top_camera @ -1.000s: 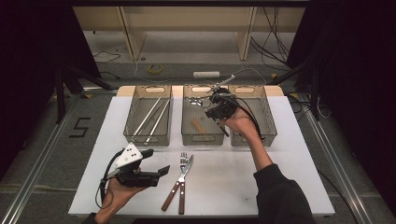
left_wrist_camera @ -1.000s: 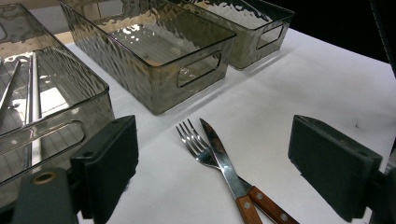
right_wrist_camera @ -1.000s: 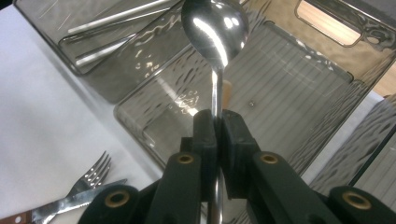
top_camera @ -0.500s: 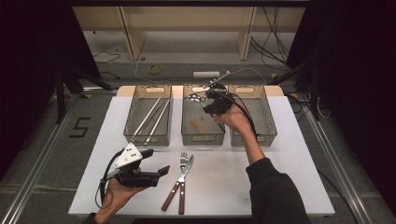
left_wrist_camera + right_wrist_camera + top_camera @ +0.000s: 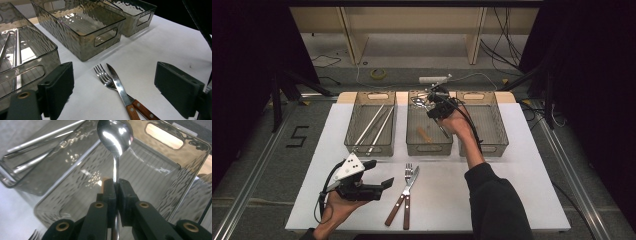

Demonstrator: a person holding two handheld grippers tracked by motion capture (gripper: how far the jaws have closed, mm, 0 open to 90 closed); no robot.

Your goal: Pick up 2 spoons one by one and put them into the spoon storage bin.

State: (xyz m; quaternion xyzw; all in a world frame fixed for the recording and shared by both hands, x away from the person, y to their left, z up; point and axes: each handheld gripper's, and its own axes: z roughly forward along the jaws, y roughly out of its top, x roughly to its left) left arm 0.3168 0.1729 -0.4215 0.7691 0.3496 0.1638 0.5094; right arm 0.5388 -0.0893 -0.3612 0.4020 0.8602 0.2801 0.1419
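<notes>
A white counter carries three smoky, see-through bins set side by side along its far half. The left bin holds a few long metal rods lying lengthwise (how many exactly is hard to tell). The right bin looks bare inside. Near the counter's front edge a fork and a knife, both with wooden handles, lie crossed over each other, their metal ends pointing toward the bins. On the grey floor to the left, a dark mark shaped like a five. Beyond the counter lie a roll of tape and loose cables.
</notes>
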